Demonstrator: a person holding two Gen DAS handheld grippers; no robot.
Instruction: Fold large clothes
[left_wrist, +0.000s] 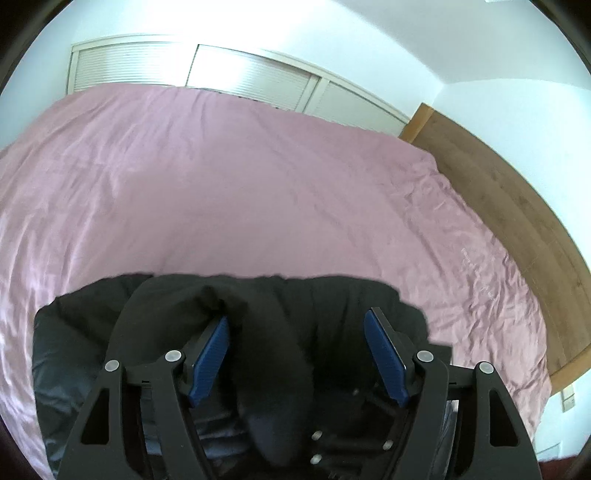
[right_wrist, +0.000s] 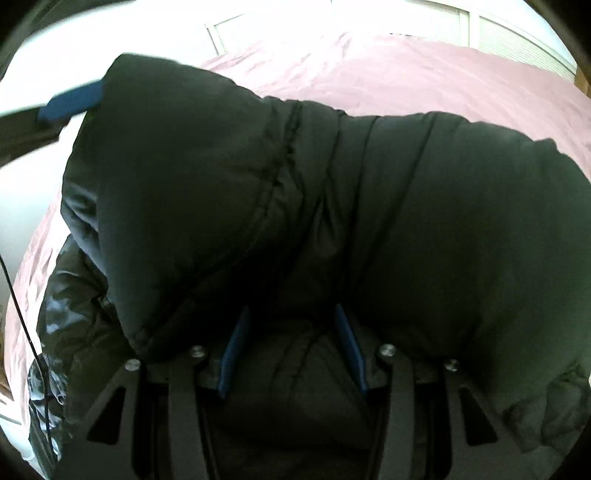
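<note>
Here black jacket (right_wrist: 258, 192) lies crosswise; left claw (left_wrist: 295, 325) open, right claw (right_wrist: 291, 332) part-open, empty.

Black puffer jacket (right_wrist: 369, 206) is lying on the pink bedspread (left_wrist: 221, 177), near its front edge. It's bunching into a thick, rounded heap with quilted stitch lines running across the matte shell. Shiny lining is showing at the lower left. One padded fold is hanging limp in the left wrist view.
</note>
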